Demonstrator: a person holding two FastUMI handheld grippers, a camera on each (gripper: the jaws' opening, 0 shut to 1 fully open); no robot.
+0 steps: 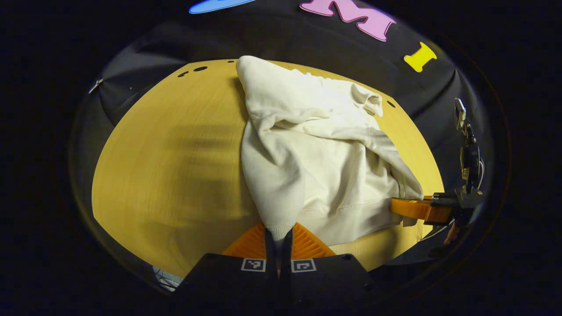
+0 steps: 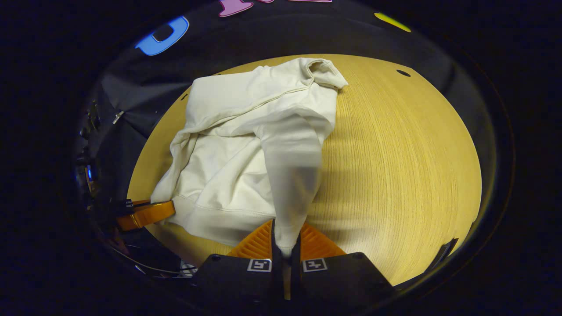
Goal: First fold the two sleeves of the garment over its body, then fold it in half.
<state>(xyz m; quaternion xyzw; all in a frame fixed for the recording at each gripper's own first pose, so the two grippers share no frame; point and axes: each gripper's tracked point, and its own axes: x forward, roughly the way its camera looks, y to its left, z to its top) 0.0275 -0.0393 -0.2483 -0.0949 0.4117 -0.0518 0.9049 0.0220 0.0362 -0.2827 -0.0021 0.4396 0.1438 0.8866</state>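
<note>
Fingers of the left gripper (image 1: 279,235) are pressed together on the cuff of the left sleeve (image 1: 274,184), which rises taut from the jaws toward the shoulder of the cream sweatshirt (image 1: 333,175). In the left gripper view, the wooden table (image 1: 175,175) lies bare to the left, the sweatshirt lies crumpled on its centre and right, hem nearest the camera, and the right gripper (image 1: 406,207) reaches in at the far right edge, at the end of the other sleeve. In the right gripper view, the left gripper (image 2: 151,214) sits at the far left beside the hem; the sweatshirt (image 2: 228,166) covers the table's left half; the right gripper (image 2: 286,245) pinches the cuff of the right sleeve (image 2: 292,175), drawn up between its closed fingers; bare table (image 2: 395,166) extends rightward.
</note>
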